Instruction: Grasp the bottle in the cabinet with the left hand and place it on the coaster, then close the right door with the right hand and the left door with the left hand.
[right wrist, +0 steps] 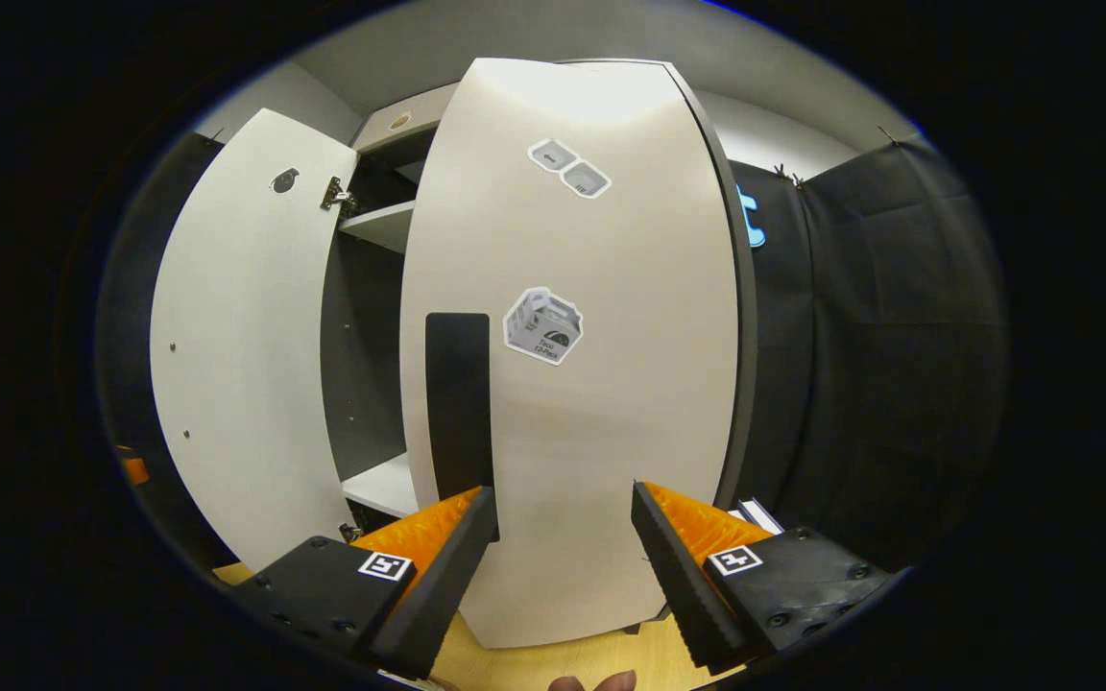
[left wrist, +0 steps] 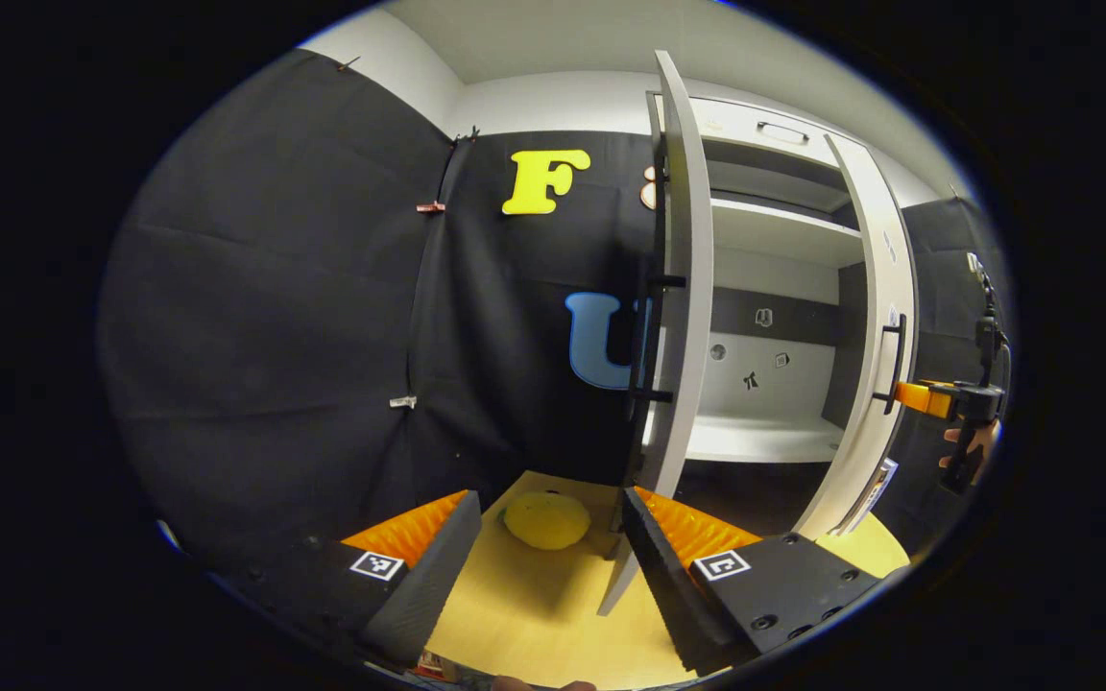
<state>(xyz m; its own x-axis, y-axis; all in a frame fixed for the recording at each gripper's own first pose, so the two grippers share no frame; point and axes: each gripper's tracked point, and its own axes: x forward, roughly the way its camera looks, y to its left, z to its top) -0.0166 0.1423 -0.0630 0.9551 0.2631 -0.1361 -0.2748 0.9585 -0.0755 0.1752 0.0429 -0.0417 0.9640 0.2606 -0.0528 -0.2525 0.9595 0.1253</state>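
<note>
Right gripper [right wrist: 563, 537], jaws spread and empty, faces the white right cabinet door [right wrist: 601, 403] to push it closed; left gripper [left wrist: 548, 552] waits open too.

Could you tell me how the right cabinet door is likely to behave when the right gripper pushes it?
The right door looks like a flat rigid panel, so it should swing stiffly, not flex. The left door's hinge suggests a similar pivot. Its smooth face may let the open right gripper slide.
</note>
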